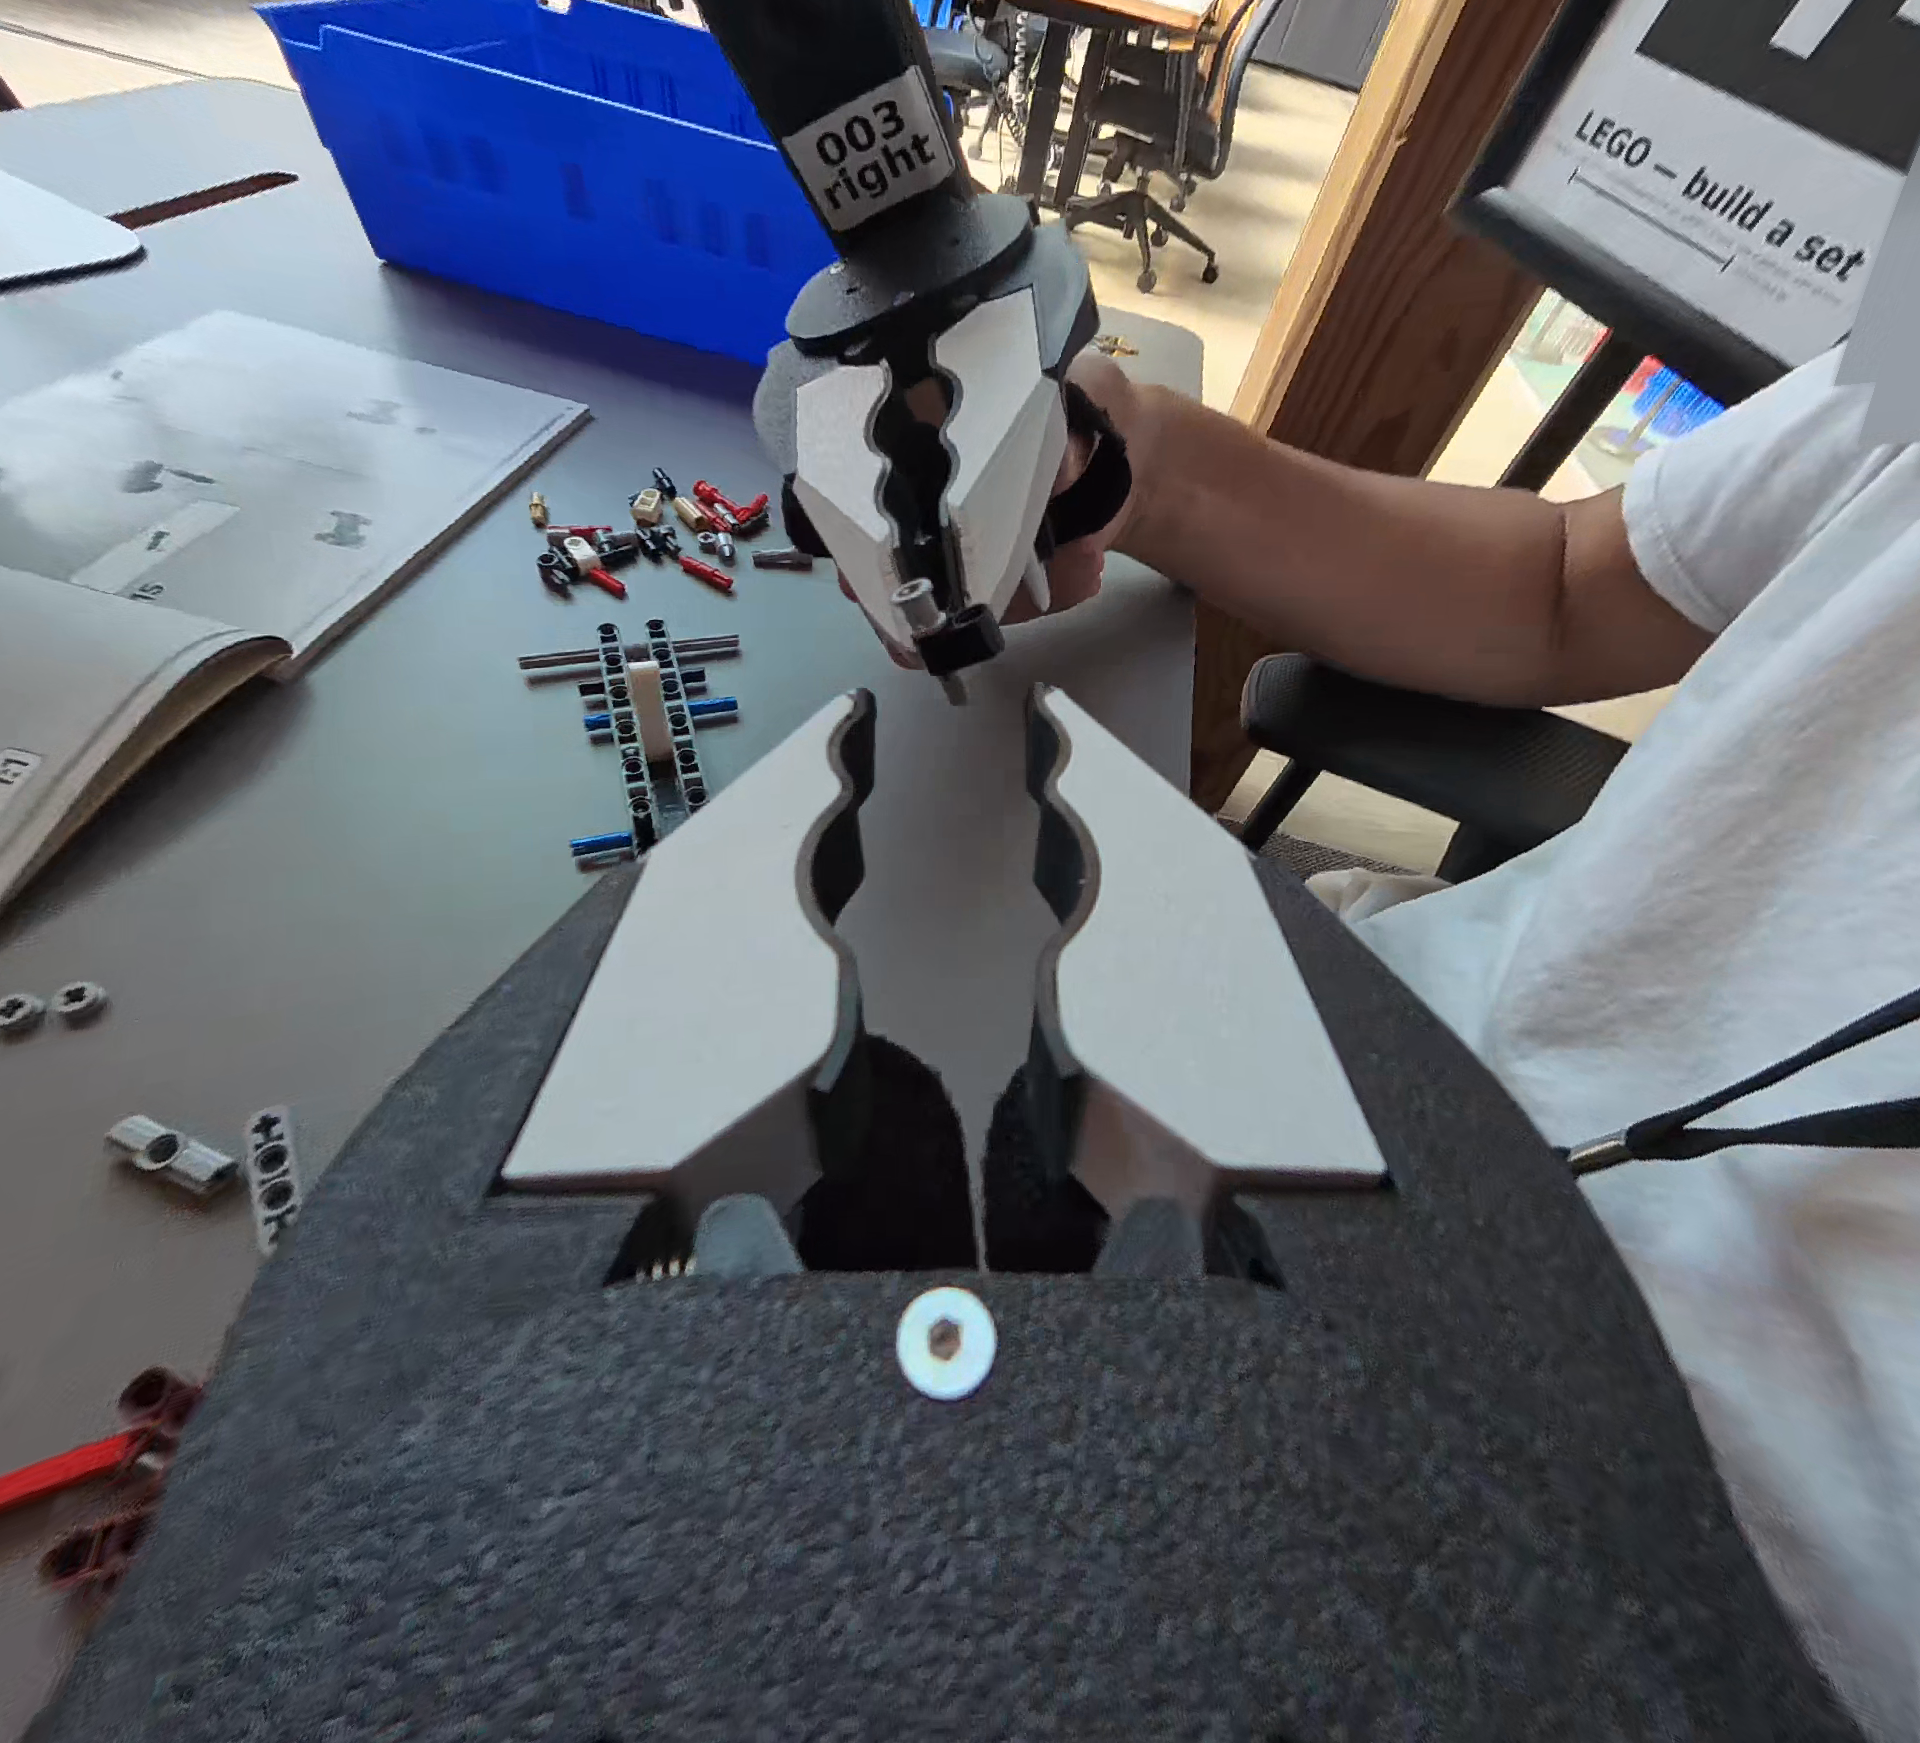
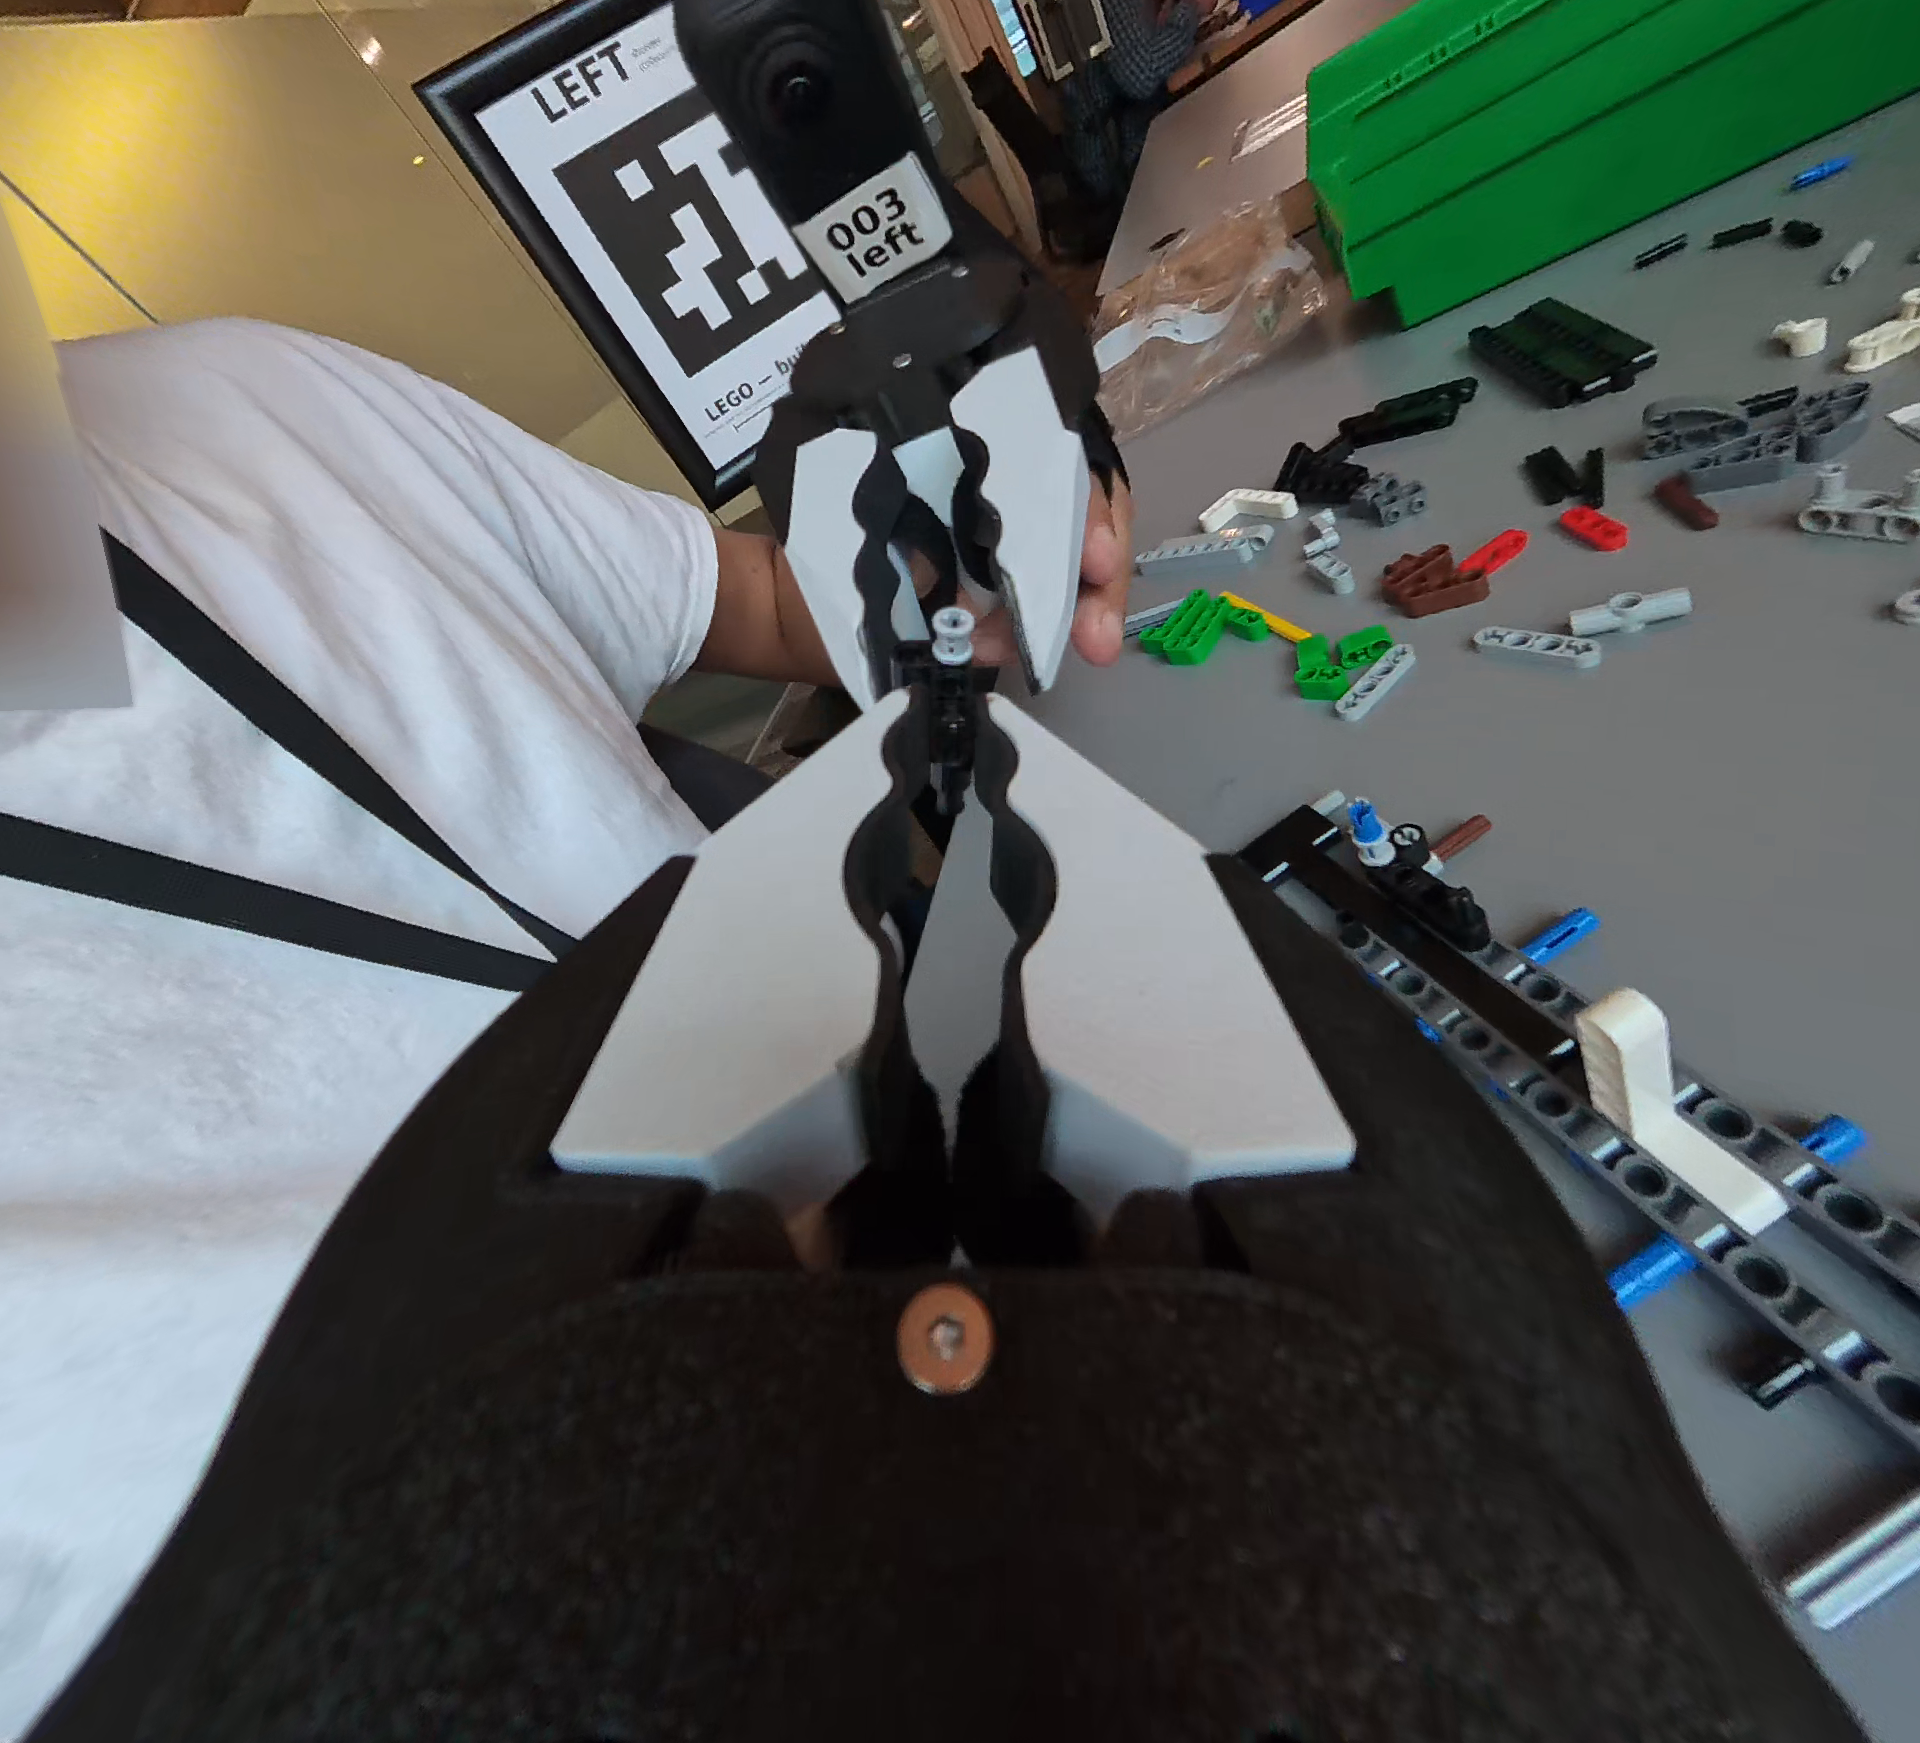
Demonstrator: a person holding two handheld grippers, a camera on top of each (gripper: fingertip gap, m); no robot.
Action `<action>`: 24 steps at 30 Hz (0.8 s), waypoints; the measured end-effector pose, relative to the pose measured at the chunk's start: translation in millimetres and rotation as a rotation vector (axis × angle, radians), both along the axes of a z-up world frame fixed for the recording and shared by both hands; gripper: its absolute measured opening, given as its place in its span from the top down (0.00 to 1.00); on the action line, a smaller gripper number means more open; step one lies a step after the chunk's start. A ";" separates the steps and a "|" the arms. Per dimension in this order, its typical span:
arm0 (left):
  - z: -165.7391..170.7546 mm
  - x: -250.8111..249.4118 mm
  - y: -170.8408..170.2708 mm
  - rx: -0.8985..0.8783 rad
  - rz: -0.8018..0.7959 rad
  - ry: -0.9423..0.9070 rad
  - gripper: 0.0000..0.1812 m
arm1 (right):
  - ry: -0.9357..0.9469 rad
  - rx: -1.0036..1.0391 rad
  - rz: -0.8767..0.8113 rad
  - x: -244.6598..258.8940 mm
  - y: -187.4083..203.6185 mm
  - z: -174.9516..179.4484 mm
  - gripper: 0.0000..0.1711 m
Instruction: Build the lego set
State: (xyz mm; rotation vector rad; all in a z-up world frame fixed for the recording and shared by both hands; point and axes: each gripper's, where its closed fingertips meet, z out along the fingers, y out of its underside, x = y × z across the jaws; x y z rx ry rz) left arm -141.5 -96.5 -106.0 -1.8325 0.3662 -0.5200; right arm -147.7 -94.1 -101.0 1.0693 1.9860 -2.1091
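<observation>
The right gripper (image 2: 940, 737) is clamped on a small black plastic connector with a light grey pin (image 2: 948, 654) through it, held in the air facing the left gripper (image 1: 951, 706), whose fingers stand apart and empty. The piece looks light, rigid and smooth, so it could twist or slip in the grip. It is probably best taken by the black body, though its exact shape is hard to read, leaving the pin free for the long dark grey studless beam frame (image 2: 1662, 1163) on the grey table (image 2: 1558, 758).
</observation>
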 end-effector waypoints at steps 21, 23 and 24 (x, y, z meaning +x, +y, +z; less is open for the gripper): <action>-7.4 4.1 12.4 -0.091 -0.058 -0.243 0.88 | -0.071 0.083 0.008 -1.3 3.1 -22.6 0.98; -8.1 3.2 15.3 -0.094 -0.062 -0.247 0.92 | -0.074 0.082 0.016 0.0 3.1 -22.8 0.98; -8.8 1.9 17.4 -0.094 -0.056 -0.234 0.92 | -0.073 0.083 0.003 -1.5 5.1 -22.7 0.98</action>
